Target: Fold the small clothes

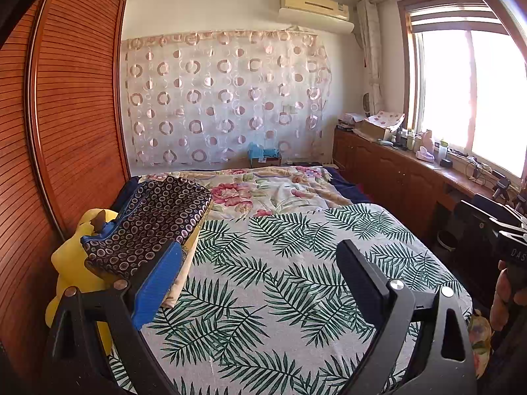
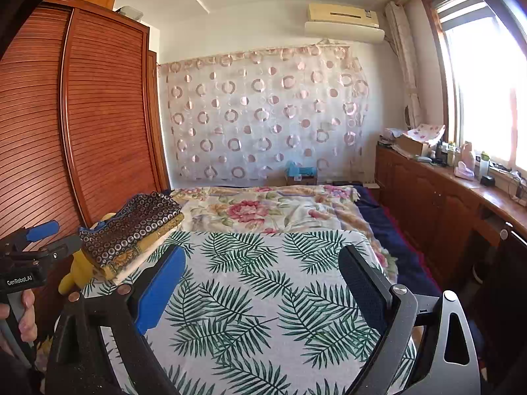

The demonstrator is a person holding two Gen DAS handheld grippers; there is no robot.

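Both claws (image 1: 260, 276) (image 2: 263, 283) gape empty; folded clothes (image 1: 148, 223) lie front-left.

wardrobe (image 1: 72, 105) | circle-print curtain (image 1: 224, 98) | air conditioner (image 1: 314, 5) | window (image 1: 471, 92) | yellow plush (image 1: 75, 263)

Both wrist cams sit low over the near end of the bed (image 1: 296, 263), facing along it to the curtain (image 1: 224, 98) on the far wall. Left cam is nearer the left edge, close to the folded stack (image 1: 148, 227). Right cam sits further right (stack smaller). Shared: bed, stack, wardrobe (image 2: 98, 115), window (image 2: 487, 92).
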